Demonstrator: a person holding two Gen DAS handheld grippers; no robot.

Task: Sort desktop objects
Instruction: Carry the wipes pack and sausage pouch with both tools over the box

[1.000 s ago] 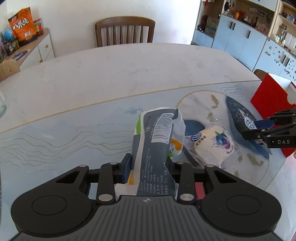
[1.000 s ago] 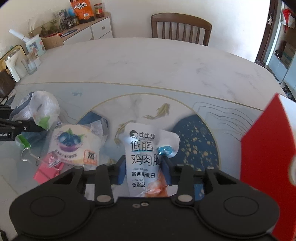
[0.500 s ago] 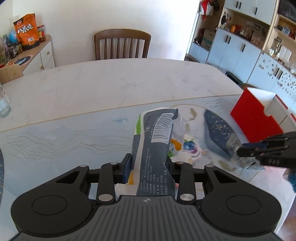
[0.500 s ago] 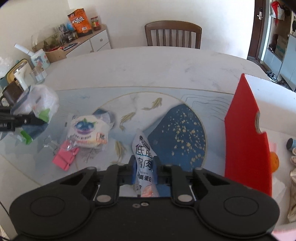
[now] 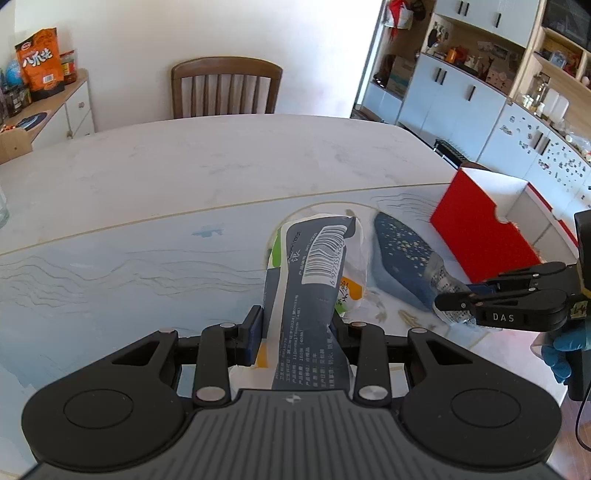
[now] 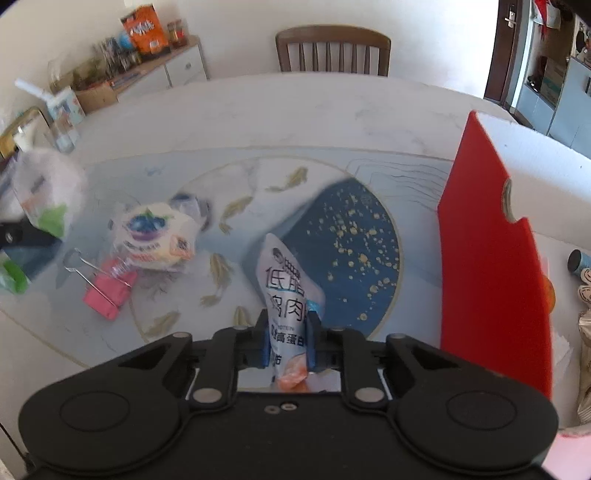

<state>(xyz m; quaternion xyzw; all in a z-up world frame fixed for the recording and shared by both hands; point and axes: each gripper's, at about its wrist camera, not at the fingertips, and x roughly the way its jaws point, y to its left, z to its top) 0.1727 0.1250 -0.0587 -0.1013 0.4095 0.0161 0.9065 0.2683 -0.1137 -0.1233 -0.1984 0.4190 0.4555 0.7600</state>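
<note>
My left gripper is shut on a grey-blue and white plastic packet with a barcode, held up above the patterned mat. In the right wrist view that packet shows blurred at the far left. My right gripper is shut on a white pouch with Chinese lettering, clear of the mat's blue disc. From the left wrist view the right gripper sits at the right edge with the pouch's silver back sticking out. A blueberry packet and a pink binder clip lie on the mat.
A tall red box stands at the right end of the table, with small items beyond it. A wooden chair is at the table's far side. A glass and a sideboard with snacks are at the back left.
The right gripper's jaws closed tight on the white pouch and lifted it off the mat. The left gripper rose and shifted with its packet; the red box came further into its view.
</note>
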